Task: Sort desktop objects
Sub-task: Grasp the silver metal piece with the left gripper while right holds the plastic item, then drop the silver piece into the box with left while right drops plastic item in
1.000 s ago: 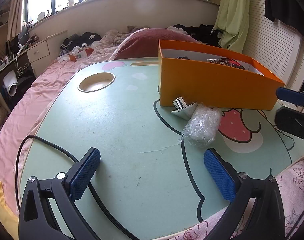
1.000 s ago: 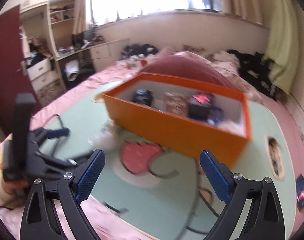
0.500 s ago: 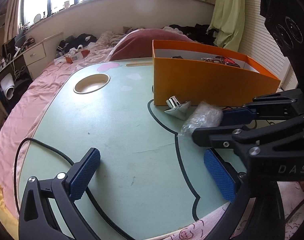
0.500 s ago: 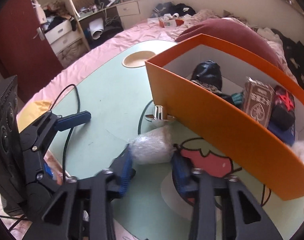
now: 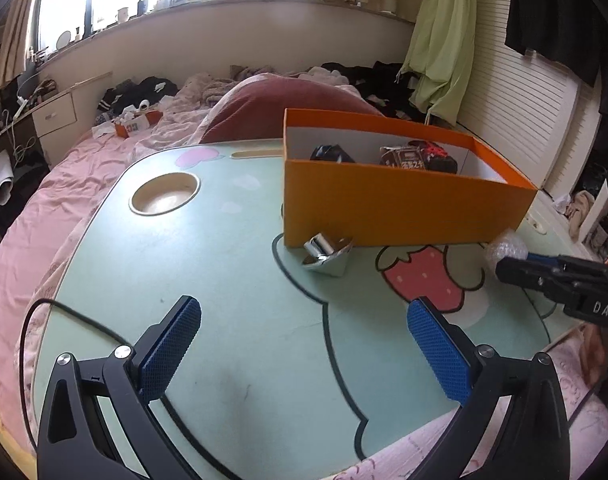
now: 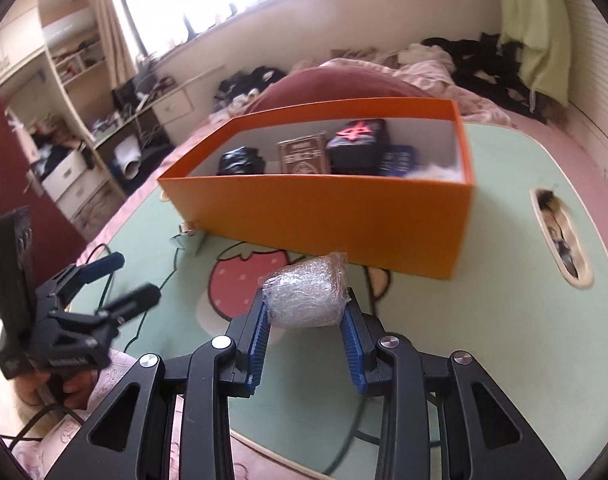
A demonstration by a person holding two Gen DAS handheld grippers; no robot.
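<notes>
The right gripper has its jaws clamped on a wad of clear bubble wrap, the blue pads pressing on both of its sides; the jaws closed on it within the last second. The wad is held off the table, above the strawberry print and short of the box wall. In the left wrist view the same wad shows at the tip of the right gripper, at the right edge of the picture.

The left gripper has its jaws wide apart with nothing between them, over the bare mint-green table near its front edge. A black cable runs across the table's left part. In the right wrist view a hand holds this gripper at the lower left.

Further on, a small shiny metal object lies on the table, just beside the near left corner of the orange box. The open box stands on the table and holds 1 black item, a brown pack, a black pack with a red mark and a dark blue pack. A round cup recess is sunk in the table's far left part.

Beyond the table lies a bed with pink bedding and a dark red cushion.
</notes>
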